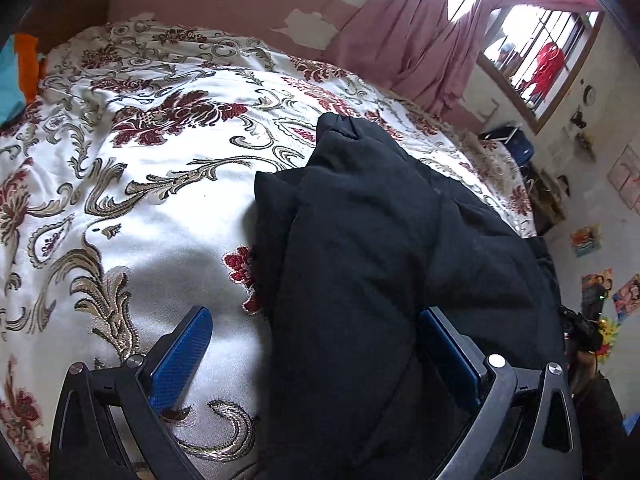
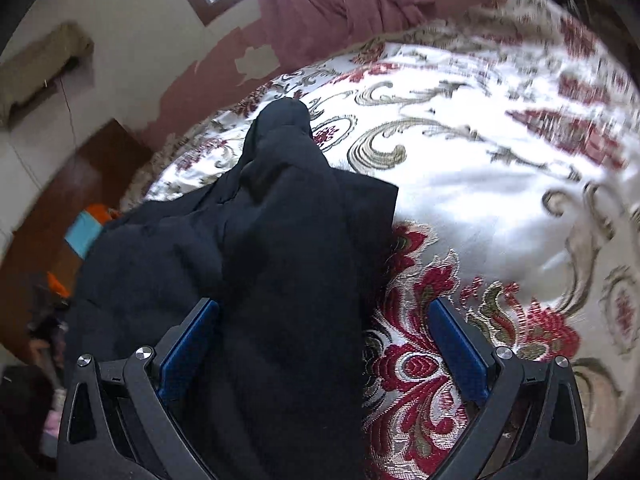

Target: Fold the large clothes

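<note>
A: Where does the bulky black padded garment [image 1: 380,240] lie?
B: On the bed's white bedspread with red and gold floral brocade [image 1: 140,140].
A: The left tongs [image 1: 316,344] and right tongs [image 2: 324,332]?
B: Both spread wide, straddling garment folds, gripping nothing.

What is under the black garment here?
The black garment lies on a floral bedspread, whose pattern shows all around it. Anything beneath the dark folds themselves is covered and cannot be seen in either wrist view.
</note>
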The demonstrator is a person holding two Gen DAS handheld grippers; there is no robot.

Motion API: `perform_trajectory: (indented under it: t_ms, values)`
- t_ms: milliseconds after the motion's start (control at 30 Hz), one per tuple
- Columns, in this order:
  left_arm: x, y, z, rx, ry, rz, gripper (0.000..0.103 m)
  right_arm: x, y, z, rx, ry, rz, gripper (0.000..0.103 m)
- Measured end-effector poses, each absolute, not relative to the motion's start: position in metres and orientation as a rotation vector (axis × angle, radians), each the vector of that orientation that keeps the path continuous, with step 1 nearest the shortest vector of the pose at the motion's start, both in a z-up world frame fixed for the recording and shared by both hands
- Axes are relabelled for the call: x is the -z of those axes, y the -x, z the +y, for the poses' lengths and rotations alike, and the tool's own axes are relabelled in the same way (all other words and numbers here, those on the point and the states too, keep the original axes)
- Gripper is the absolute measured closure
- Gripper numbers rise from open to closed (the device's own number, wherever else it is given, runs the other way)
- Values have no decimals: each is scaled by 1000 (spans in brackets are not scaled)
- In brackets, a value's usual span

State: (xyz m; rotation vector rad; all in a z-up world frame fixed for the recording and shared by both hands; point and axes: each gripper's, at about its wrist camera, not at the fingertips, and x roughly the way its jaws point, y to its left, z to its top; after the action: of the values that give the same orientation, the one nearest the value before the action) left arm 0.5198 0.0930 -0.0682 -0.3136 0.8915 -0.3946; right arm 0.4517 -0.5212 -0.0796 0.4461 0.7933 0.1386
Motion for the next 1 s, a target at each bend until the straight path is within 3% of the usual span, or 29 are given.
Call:
perform_trajectory:
  t_ms: [467,767,1000]
  values:
    - [67,-510,76,560,275,930,0,90,-441,-502,-485,-567,750,1]
    - [65,-511,56,502,250,1001,2,92,-447,-467,-418,-484,860,2]
    - [57,-502,55,402,255,987,28,87,-437,-450,-333,-458,844,38]
